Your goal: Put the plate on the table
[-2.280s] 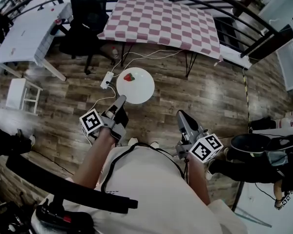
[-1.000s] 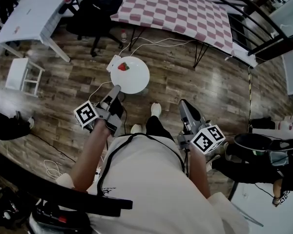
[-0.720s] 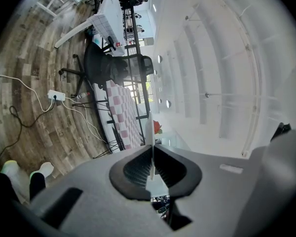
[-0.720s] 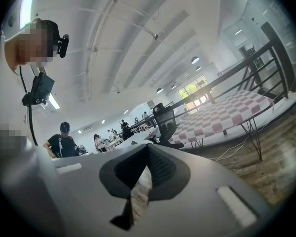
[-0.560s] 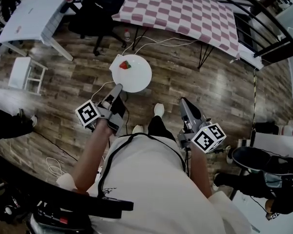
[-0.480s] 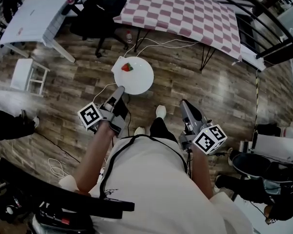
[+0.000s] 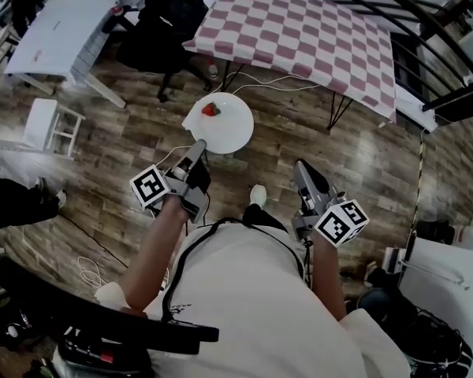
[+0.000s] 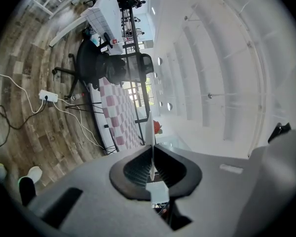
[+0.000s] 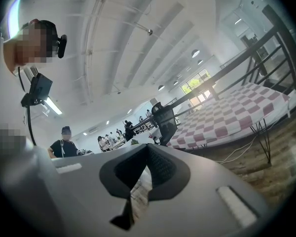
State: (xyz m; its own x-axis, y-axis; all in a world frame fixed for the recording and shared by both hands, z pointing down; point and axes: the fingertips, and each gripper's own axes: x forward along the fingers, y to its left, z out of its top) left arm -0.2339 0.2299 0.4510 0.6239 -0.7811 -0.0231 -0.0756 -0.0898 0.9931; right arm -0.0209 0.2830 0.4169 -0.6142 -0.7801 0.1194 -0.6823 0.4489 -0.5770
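A round white plate (image 7: 223, 124) with a red strawberry (image 7: 210, 109) on it hangs level above the wooden floor. My left gripper (image 7: 197, 146) is shut on its near rim. In the left gripper view the plate (image 8: 149, 132) shows edge-on between the pads, the strawberry (image 8: 158, 127) just beyond, and the left gripper (image 8: 151, 168) pinches it. The table with the pink-and-white chequered cloth (image 7: 299, 30) stands ahead, past the plate. My right gripper (image 7: 302, 168) is held at the right, shut, with nothing in it; its closed pads (image 9: 155, 164) point towards the table (image 9: 227, 122).
A black office chair (image 7: 169, 14) stands left of the table, beside a white desk (image 7: 55, 22). A white stool (image 7: 51, 124) sits at the left. White cables (image 7: 260, 81) run under the table. A black railing (image 7: 426, 22) curves round the far right.
The person has walked forward. The plate in the left gripper has been carried nearer to the chequered table. Both grippers keep the same hold and spacing.
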